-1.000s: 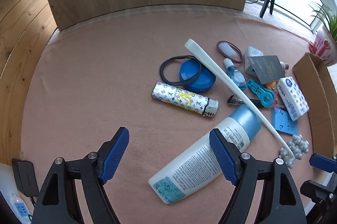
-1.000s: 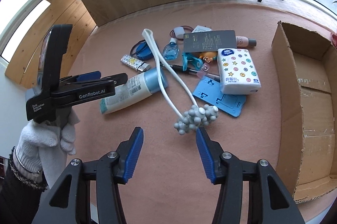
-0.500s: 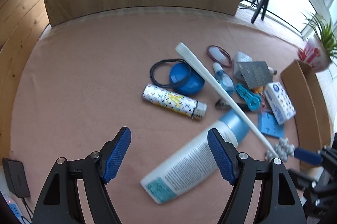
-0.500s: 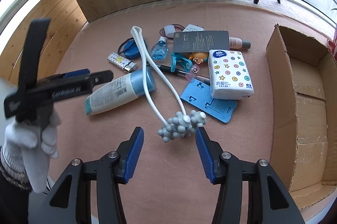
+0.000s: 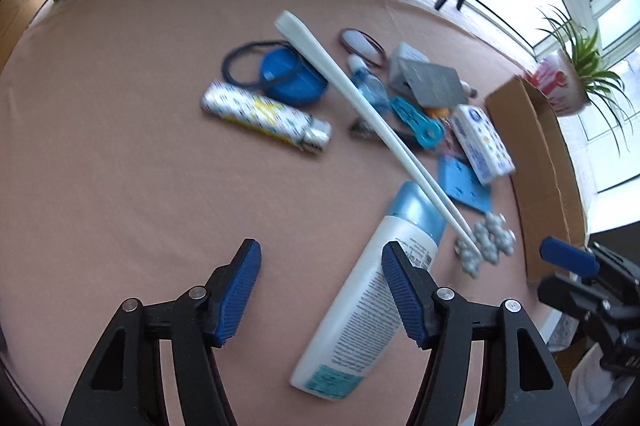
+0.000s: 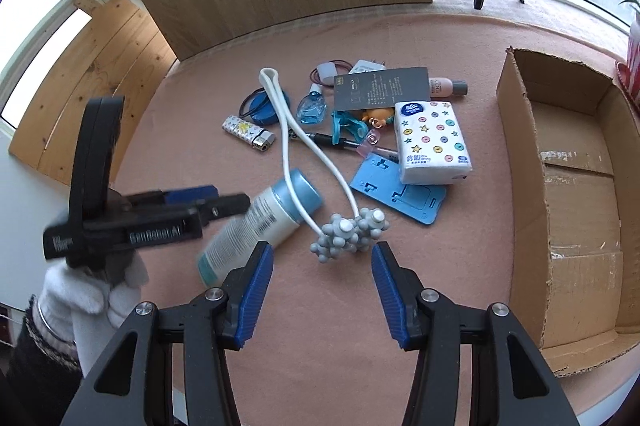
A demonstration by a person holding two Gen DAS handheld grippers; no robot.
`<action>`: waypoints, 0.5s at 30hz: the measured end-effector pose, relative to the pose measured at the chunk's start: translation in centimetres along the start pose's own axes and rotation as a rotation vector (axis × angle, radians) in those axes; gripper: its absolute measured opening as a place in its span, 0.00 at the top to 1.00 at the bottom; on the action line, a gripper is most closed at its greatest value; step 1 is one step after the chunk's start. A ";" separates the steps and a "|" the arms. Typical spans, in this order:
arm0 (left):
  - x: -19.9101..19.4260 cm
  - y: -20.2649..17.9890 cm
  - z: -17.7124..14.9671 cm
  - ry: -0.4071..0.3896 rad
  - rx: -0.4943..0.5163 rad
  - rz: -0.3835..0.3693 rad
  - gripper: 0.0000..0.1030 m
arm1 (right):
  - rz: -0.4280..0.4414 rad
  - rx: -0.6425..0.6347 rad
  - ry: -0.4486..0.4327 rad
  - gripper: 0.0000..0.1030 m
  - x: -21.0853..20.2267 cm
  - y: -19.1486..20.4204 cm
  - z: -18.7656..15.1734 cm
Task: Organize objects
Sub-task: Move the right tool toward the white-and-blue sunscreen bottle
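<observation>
Right wrist view shows the white massager (image 6: 304, 162) with its cluster of grey knobbed balls (image 6: 349, 234) lying on the pink cloth (image 6: 440, 266), the balls just ahead of the right gripper (image 6: 322, 286), whose blue-padded jaws stand wide apart and hold nothing. Its long white handle crosses over the blue cap of a lotion bottle (image 6: 260, 226) that lies on its side to the left. Beyond the balls lie a blue flat holder (image 6: 400, 192) and, partly on it, a tissue pack (image 6: 432, 142) with coloured dots. Farther back sit a dark grey card (image 6: 380, 88), a small pink bottle (image 6: 446, 88), a blue clip (image 6: 348, 128), a pen (image 6: 332, 140), a patterned lighter (image 6: 248, 132) and a round blue lid (image 6: 262, 106) with a black hair band. An open cardboard box (image 6: 568, 162) stands to the right, well apart from the pile.

From the left wrist view, which is somewhat blurred, the left gripper (image 5: 320, 290) hovers over the cloth with jaws spread, gripping nothing; its right pad overlaps the lotion bottle (image 5: 360, 310) in the picture, though I cannot tell whether they touch. A white-gloved hand (image 6: 88, 290) holds that gripper.
</observation>
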State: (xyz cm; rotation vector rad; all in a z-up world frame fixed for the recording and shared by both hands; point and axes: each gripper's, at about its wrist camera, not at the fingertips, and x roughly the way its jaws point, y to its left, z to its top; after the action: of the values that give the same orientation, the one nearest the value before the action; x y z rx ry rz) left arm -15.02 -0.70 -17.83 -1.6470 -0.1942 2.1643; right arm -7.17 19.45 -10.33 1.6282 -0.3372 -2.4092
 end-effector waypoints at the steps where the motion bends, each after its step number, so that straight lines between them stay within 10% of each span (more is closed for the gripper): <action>1: -0.1 -0.5 -0.7 -0.004 0.008 0.001 0.35 | 0.016 0.008 0.010 0.54 0.1 0.0 -0.1; 15: -1.2 -5.7 -7.1 -0.009 0.203 0.101 0.31 | 0.055 0.075 0.108 0.54 2.9 -0.8 -2.3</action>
State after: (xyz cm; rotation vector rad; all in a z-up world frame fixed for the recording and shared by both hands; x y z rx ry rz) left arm -6.67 3.01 -16.83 -1.5623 0.1054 2.1846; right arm -6.09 19.17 -13.93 1.7481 -0.4521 -2.2837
